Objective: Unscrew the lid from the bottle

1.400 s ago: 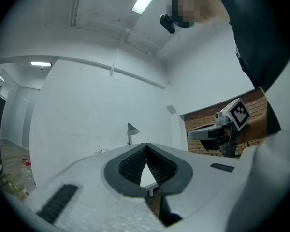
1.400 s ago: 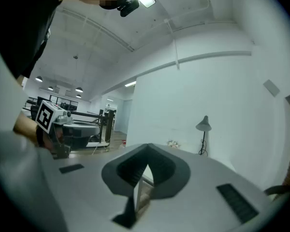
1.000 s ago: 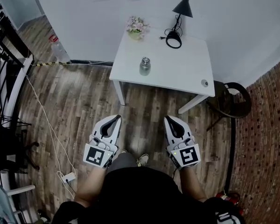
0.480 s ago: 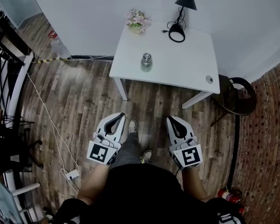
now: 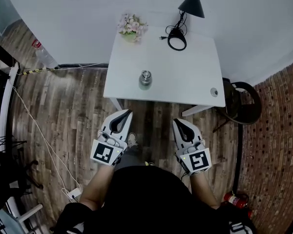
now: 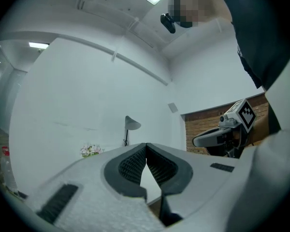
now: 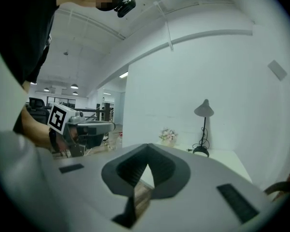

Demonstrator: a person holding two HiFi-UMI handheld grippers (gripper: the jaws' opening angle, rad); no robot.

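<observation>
A white table [image 5: 185, 82] stands against the wall, and everything here is placed from it. The bottle [image 5: 145, 80], small and metallic, stands upright on the table near its front edge, left of the middle, with its lid [image 5: 146, 74] on; any label on it is too small to read. At the table's back left corner is a small pot of pink flowers [image 5: 130, 26], and at the back, right of the middle, a black lamp [image 5: 191, 6] with its cord coiled round the base. A small round disc [image 5: 214, 92] lies near the table's front right corner. The left gripper [image 5: 125, 113] is just in front of the table's front edge, over the wooden floor [image 5: 78, 111], pointing towards the table, well short of the bottle. Its ribbed pads [image 6: 133, 163] meet at the tips, with nothing between them. The right gripper [image 5: 176, 121] is beside it, also in front of the table, apart from the bottle; its pads [image 7: 135, 170] are likewise pressed together and empty. Each gripper carries a cube [image 5: 106, 153] with a black-and-white square marker, a pattern rather than lettering. To the right of the table is a dark round stool [image 5: 241, 101] beside a brick wall [image 5: 278, 130]. To the table's left, by the wall, a clear plastic bottle with a red cap [image 5: 41, 55] stands on the floor.
</observation>
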